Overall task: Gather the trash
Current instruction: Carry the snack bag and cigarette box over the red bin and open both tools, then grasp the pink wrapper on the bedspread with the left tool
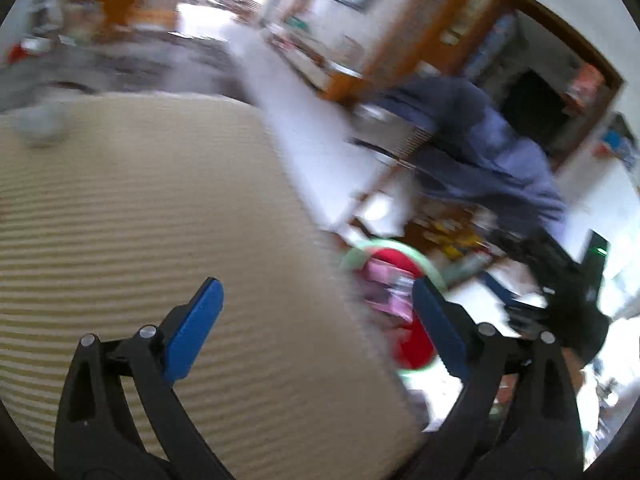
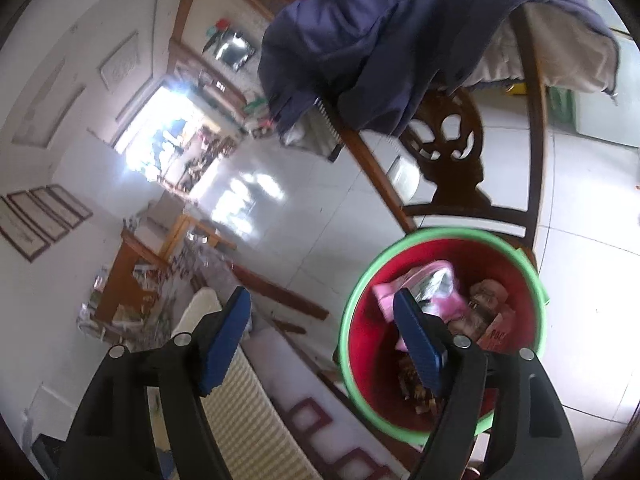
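A red bucket (image 2: 370, 360) with a green rim stands on the tiled floor by the table. It holds a pink wrapper (image 2: 430, 280), brown scraps (image 2: 486, 294) and a bit of carton. My right gripper (image 2: 320, 294) hangs open just above and left of the bucket, with nothing between its blue pads. The blurred left wrist view shows my left gripper (image 1: 316, 286) wide open and empty over the edge of the striped tablecloth (image 1: 160, 208). The bucket (image 1: 414, 348) shows past that edge, with pink trash (image 1: 386, 280) inside it.
A wooden chair (image 2: 448, 148) draped with a blue jacket (image 2: 380, 32) stands right behind the bucket. The table's edge (image 2: 244, 408) lies left of the bucket. A blurred grey object (image 1: 40, 128) sits at the table's far left. A black blurred shape (image 1: 568, 304) is beyond the bucket.
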A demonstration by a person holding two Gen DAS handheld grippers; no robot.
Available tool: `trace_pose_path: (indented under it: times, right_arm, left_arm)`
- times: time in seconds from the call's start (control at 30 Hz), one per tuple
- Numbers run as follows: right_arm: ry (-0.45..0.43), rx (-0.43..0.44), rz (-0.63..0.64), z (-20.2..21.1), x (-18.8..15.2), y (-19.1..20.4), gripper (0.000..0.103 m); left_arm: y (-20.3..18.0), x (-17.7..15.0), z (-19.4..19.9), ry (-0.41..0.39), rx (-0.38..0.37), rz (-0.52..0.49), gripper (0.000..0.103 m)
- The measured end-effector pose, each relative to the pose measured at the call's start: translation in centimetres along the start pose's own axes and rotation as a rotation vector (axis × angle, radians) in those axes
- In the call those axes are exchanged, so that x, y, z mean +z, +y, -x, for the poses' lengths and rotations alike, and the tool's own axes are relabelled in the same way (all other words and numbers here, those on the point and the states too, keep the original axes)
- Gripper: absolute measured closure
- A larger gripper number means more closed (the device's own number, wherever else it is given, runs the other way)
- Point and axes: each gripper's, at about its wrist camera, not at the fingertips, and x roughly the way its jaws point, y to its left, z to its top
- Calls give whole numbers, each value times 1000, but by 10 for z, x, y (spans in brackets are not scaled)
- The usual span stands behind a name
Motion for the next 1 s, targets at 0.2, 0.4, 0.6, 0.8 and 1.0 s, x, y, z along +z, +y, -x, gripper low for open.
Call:
trace_pose_path:
  times: [0.2,0.4,0.6,0.8,1.0]
  right_arm:
    - [77,25,87,-12,-18,27,28]
    - [117,16,140,-21,-32,45,28]
    - [145,-12,157,-30,-38,50,26]
    - [187,-23,165,-39,-43,51,26]
    - [204,-35,196,-44,-50,58,26]
  left_arm:
    - [131,14,60,-73,315,124,7]
    - [217,17,103,-90,532,190,6]
    - [267,19,120,-32,574,313,6]
    - [279,25,116,-7,522,360,6]
    - [245,54,92,4,549,31,6]
